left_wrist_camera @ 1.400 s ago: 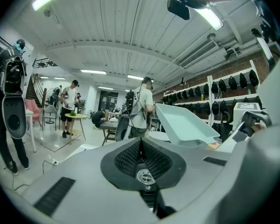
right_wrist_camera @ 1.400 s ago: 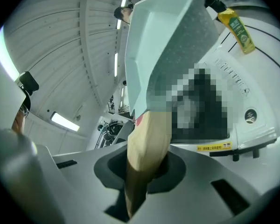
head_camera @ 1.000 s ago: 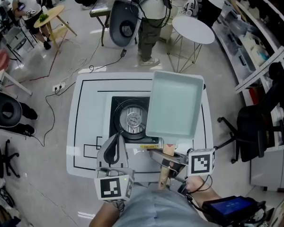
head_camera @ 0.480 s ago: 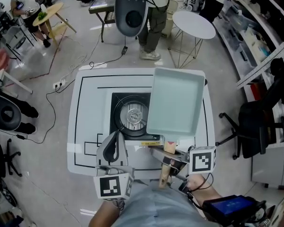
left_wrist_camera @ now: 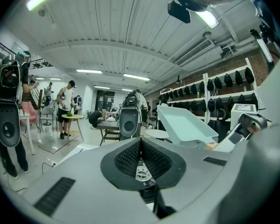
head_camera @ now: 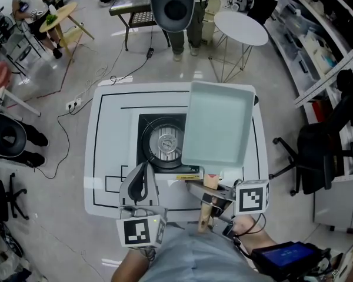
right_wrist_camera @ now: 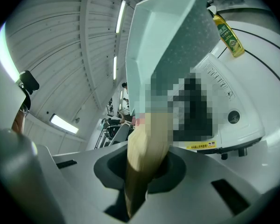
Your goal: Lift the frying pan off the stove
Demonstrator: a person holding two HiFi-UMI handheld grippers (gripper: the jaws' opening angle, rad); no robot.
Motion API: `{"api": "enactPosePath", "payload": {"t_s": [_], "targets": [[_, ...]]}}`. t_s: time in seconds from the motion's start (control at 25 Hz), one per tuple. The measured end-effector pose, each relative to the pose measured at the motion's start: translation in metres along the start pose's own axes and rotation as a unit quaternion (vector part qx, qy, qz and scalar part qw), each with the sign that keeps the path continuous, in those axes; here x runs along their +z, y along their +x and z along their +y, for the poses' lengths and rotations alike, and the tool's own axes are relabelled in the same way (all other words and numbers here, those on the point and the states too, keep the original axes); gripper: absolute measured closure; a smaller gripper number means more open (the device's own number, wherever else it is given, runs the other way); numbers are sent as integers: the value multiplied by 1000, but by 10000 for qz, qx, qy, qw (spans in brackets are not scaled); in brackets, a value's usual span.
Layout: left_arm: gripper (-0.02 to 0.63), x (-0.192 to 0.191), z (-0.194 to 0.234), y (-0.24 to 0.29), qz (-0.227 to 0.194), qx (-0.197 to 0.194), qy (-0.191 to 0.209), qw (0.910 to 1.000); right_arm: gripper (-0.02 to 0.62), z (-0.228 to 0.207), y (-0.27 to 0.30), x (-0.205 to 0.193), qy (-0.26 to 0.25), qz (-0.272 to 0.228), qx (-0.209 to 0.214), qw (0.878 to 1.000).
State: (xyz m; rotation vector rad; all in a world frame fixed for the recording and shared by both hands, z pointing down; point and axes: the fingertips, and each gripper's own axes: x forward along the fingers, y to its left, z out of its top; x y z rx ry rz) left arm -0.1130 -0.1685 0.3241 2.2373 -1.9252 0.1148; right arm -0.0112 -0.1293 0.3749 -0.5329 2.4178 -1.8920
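A pale mint rectangular frying pan (head_camera: 216,125) hangs tilted above the right side of the black portable stove (head_camera: 146,128), apart from its round burner (head_camera: 163,143). My right gripper (head_camera: 210,197) is shut on the pan's wooden handle (head_camera: 206,210) near the table's front edge. In the right gripper view the handle (right_wrist_camera: 144,153) runs up between the jaws to the pan (right_wrist_camera: 172,36), with the stove (right_wrist_camera: 233,120) below. My left gripper (head_camera: 140,184) is shut and empty at the front left of the stove. In the left gripper view the pan (left_wrist_camera: 184,125) shows at the right.
The stove stands on a white table (head_camera: 109,134) with black lines. An oil bottle (right_wrist_camera: 227,37) lies beyond the stove. A round white side table (head_camera: 241,29), a person's legs (head_camera: 182,37), office chairs (head_camera: 309,157) and shelves (head_camera: 329,51) ring the table.
The pan and both grippers have hardly shifted. The person standing beyond the table has moved farther away.
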Motion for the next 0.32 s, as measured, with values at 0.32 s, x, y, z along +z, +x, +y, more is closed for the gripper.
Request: {"api": "enactPosePath", "payload": {"t_s": [0.32], "targets": [[588,0,-2,1,0,-26,-15,10000,523,-4,-2,-1,-69,78,-135,9999]]}}
